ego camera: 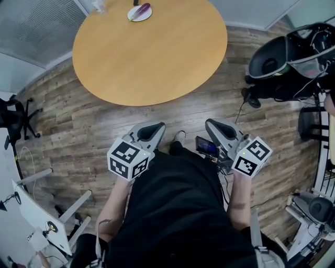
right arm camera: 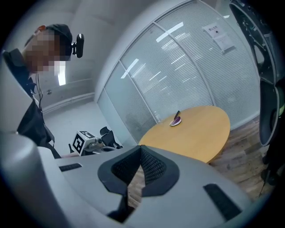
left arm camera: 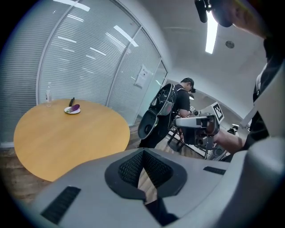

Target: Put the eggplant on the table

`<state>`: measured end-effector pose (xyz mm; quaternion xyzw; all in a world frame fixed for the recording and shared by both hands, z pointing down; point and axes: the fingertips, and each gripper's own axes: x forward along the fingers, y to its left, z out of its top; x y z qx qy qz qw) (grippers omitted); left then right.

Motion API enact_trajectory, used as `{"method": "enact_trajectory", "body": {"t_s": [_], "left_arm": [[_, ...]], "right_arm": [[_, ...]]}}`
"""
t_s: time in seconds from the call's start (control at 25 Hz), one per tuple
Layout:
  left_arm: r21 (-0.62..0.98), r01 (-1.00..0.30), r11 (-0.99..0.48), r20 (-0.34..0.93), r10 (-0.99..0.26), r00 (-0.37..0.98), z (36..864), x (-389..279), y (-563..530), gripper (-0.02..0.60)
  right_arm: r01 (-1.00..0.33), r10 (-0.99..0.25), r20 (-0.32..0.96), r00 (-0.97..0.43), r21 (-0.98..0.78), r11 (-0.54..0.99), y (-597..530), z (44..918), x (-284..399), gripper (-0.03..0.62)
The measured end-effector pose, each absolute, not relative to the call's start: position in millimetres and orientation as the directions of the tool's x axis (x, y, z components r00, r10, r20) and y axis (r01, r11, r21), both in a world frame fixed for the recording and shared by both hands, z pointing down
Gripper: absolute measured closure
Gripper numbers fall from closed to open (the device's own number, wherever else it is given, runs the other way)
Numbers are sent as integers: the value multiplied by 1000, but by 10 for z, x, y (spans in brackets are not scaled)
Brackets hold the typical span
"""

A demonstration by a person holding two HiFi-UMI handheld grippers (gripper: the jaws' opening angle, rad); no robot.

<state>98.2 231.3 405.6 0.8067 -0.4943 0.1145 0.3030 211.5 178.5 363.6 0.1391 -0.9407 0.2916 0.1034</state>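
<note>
A purple eggplant (ego camera: 142, 10) lies on a small white plate (ego camera: 134, 16) at the far edge of a round wooden table (ego camera: 152, 57). The left gripper view shows the eggplant (left arm camera: 75, 107) far off to the left, and in the right gripper view the eggplant (right arm camera: 177, 119) is small beyond the jaws. My left gripper (ego camera: 155, 129) and right gripper (ego camera: 212, 124) hover over the wooden floor, short of the table's near edge. Both are shut with nothing between the jaws. The same shows up close for the left gripper (left arm camera: 143, 173) and the right gripper (right arm camera: 138, 173).
A dark stick-like thing (left arm camera: 71, 101) and a clear bottle (left arm camera: 48, 94) stand by the plate. A black chair with gear (ego camera: 280, 60) is at the right, another office chair (ego camera: 15, 118) at the left, a white stand (ego camera: 42, 214) at lower left. A person (left arm camera: 183, 99) stands beyond.
</note>
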Motion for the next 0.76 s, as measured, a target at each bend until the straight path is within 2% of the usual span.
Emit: {"method": "enact_trajectory", "body": {"t_s": [0.76], "left_arm": [[393,-848,-356,507,-685,523,4189,1358,1868,571]], "right_arm": [[-388,-247,324,-913,-504,772,1414,3783,2500,577]]}}
